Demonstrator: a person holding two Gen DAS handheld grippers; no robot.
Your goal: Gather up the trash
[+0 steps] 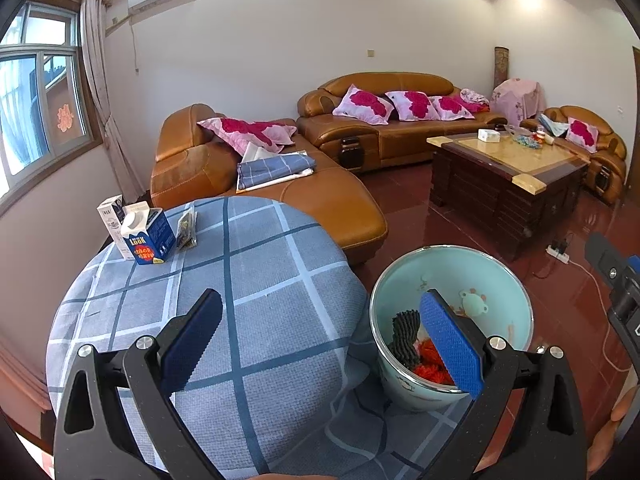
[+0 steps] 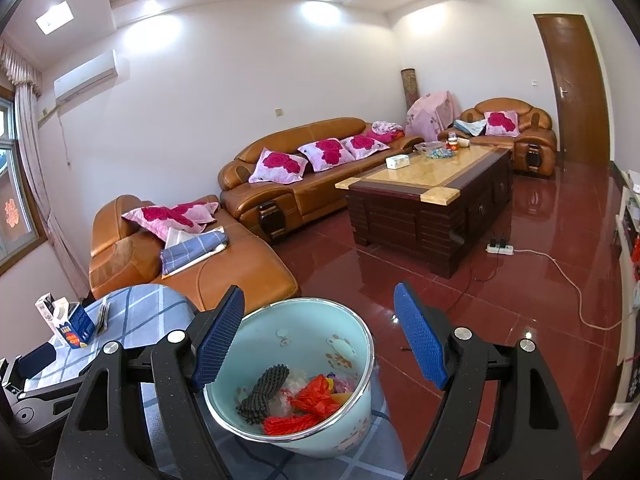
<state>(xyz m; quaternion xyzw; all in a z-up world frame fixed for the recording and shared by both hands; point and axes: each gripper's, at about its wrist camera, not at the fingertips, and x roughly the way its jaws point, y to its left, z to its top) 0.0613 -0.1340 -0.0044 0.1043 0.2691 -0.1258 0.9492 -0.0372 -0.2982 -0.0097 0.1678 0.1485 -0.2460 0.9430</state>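
A pale teal enamel basin [image 1: 500,280] [image 2: 312,320] stands on the plaid tablecloth [image 1: 256,264] at the round table's right edge. Inside lie red plastic scraps [image 2: 316,400], a black knotted cord [image 2: 264,392] and clear wrapping. At the table's far left stand a blue carton [image 1: 148,238] [image 2: 74,326], a white carton [image 1: 112,216] and a small packet [image 1: 187,228]. My left gripper [image 1: 320,320] is open and holds nothing, its right finger over the basin's near rim. Above the basin, my right gripper [image 2: 319,294] also stands open with nothing in it.
Brown leather sofas [image 1: 280,196] with pink cushions lie beyond the table. A dark wooden coffee table [image 2: 428,208] stands on the red tiled floor. A power strip [image 2: 500,249] and white cable [image 2: 572,284] cross the floor at right. Curtained window at left.
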